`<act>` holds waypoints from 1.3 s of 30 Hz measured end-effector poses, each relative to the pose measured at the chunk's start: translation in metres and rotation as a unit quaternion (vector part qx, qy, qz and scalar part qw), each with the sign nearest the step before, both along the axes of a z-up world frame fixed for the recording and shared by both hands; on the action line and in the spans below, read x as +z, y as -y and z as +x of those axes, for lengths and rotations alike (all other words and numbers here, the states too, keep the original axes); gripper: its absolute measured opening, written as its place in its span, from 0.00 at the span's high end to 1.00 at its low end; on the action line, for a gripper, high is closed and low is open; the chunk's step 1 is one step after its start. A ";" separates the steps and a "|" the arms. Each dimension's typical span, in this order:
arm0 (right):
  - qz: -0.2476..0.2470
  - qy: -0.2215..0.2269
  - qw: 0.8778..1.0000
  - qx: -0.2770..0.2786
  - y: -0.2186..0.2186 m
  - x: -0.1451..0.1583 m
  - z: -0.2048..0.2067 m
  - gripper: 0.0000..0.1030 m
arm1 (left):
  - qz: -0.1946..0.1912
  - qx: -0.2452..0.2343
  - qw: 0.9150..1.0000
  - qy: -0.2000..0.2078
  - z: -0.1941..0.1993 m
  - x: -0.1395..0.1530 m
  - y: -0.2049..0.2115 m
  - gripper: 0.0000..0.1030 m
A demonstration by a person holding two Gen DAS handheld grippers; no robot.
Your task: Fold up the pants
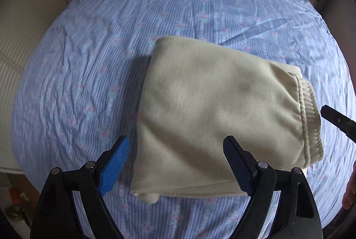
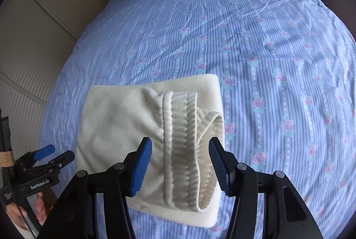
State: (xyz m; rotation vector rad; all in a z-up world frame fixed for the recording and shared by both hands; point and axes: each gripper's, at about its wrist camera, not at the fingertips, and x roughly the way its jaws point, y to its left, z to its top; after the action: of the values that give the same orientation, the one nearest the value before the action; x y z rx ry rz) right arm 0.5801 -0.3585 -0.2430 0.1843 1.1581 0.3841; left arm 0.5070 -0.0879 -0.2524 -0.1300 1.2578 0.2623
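The cream pants (image 1: pixel 211 110) lie folded into a thick rectangle on the blue flowered sheet (image 1: pixel 89 74). Their ribbed waistband (image 2: pixel 184 145) is on top, at the right end of the bundle. My left gripper (image 1: pixel 176 142) hovers open over the near left part of the bundle with nothing pinched between its blue pads. It also shows low at the left in the right wrist view, as the left gripper (image 2: pixel 51 153). My right gripper (image 2: pixel 180 141) is open above the waistband, which sits between the jaws; the pads stand clear of the cloth. One black finger of the right gripper (image 1: pixel 333 121) reaches in at the right edge.
The bed sheet (image 2: pixel 244 39) spreads wide beyond and to the right of the pants. A beige padded wall panel (image 2: pixel 44 27) runs along the left side. A person's hand (image 2: pixel 40 205) holds the left gripper's handle.
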 end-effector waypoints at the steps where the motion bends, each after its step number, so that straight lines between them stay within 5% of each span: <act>1: 0.000 -0.006 1.000 -0.003 -0.001 -0.006 0.004 0.52 | -0.010 0.008 1.000 -0.001 0.001 -0.005 -0.003 0.18; 8: -0.001 -0.026 1.000 0.006 -0.019 -0.016 0.005 0.65 | -0.026 -0.010 1.000 0.001 0.007 -0.017 0.006 0.18; 12: 0.060 -0.007 0.998 0.035 -0.027 0.001 0.002 0.68 | -0.036 -0.017 0.999 0.008 0.004 -0.012 0.008 0.18; 15: 0.024 -0.037 0.999 0.015 -0.032 -0.021 0.019 0.69 | -0.051 -0.015 0.999 0.005 0.003 -0.011 0.010 0.18; 17: 0.024 -0.063 0.998 -0.014 -0.028 -0.034 0.029 0.86 | -0.052 -0.019 0.998 0.008 0.001 -0.008 0.011 0.18; 21: 0.066 -0.040 0.996 -0.047 -0.013 -0.009 0.018 0.94 | -0.047 -0.027 0.998 0.011 -0.005 -0.001 0.015 0.18; 25: 0.072 -0.023 0.995 -0.062 0.008 0.004 -0.009 0.95 | -0.045 -0.028 0.999 0.006 -0.008 0.001 0.023 0.18; 31: 0.055 -0.080 0.989 -0.114 0.043 -0.052 0.002 0.94 | -0.028 -0.052 0.998 -0.004 -0.012 0.003 0.042 0.18; 35: 0.011 -0.082 0.992 -0.099 0.035 -0.065 0.012 0.91 | -0.018 -0.052 0.998 -0.012 -0.016 0.004 0.046 0.18; 39: -0.008 -0.080 0.992 -0.094 0.032 -0.058 0.010 0.58 | -0.007 -0.046 0.999 -0.020 -0.024 0.004 0.040 0.18</act>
State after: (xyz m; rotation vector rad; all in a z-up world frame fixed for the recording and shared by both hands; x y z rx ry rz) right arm 0.5899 -0.3910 -0.3010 0.3119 1.2883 0.1949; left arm 0.4827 -0.1278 -0.2486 -0.0793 1.3026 0.1767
